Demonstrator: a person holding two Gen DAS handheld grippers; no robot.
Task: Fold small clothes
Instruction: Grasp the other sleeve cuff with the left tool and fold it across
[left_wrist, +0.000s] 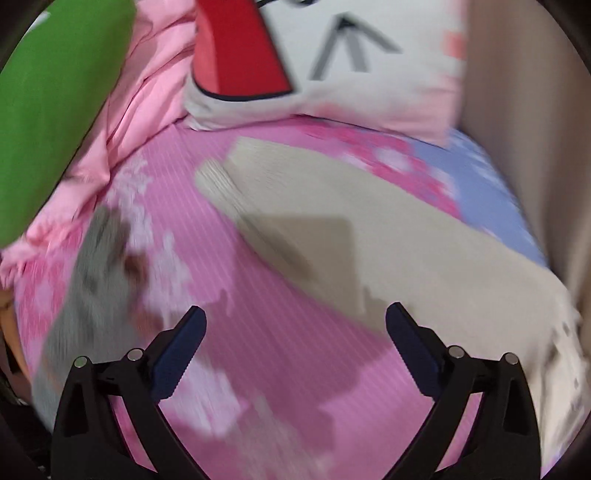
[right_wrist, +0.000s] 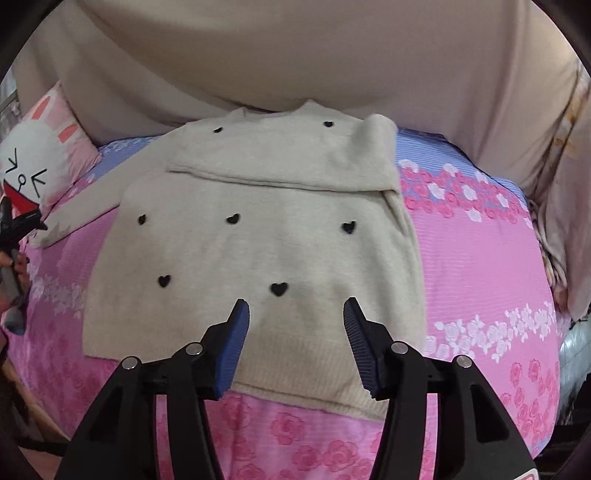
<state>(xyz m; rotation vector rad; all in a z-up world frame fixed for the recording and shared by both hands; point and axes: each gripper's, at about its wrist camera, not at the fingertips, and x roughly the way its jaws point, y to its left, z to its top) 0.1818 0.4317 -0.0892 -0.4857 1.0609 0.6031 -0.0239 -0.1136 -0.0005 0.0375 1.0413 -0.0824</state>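
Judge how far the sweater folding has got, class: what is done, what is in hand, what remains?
Done: the beige sweater lies flat on the pink bedsheet, one sleeve folded across its chest. In hand: nothing; the right gripper hovers open over the hem, the left gripper open beside the other sleeve. Left: that outstretched sleeve, then folding the body.
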